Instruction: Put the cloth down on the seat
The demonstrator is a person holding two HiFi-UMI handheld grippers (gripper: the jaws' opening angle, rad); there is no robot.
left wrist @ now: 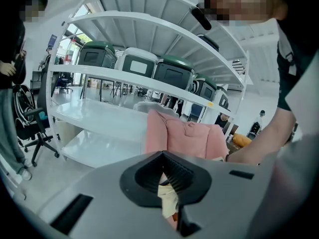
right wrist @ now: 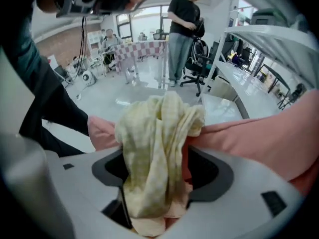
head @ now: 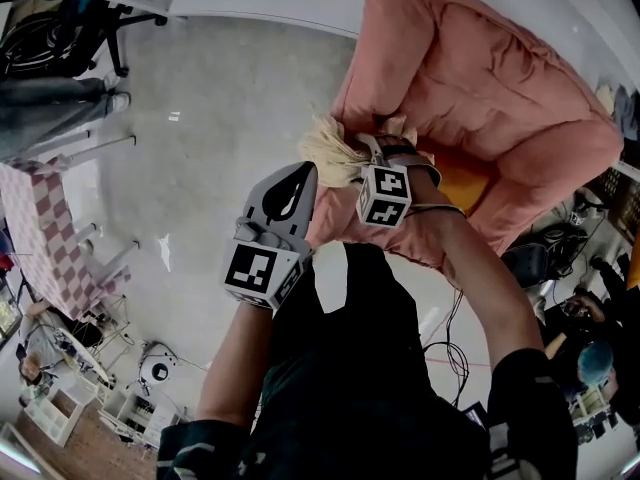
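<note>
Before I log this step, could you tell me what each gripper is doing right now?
Left gripper: closed, jaws together, nothing visibly gripped.
Right gripper: open, with the yellow checked cloth hanging loose between its jaws.

A lab-like workroom: white shelving (left wrist: 99, 116) with lidded bins (left wrist: 172, 74), office chair (left wrist: 35, 133), floor cables (head: 452, 353).
</note>
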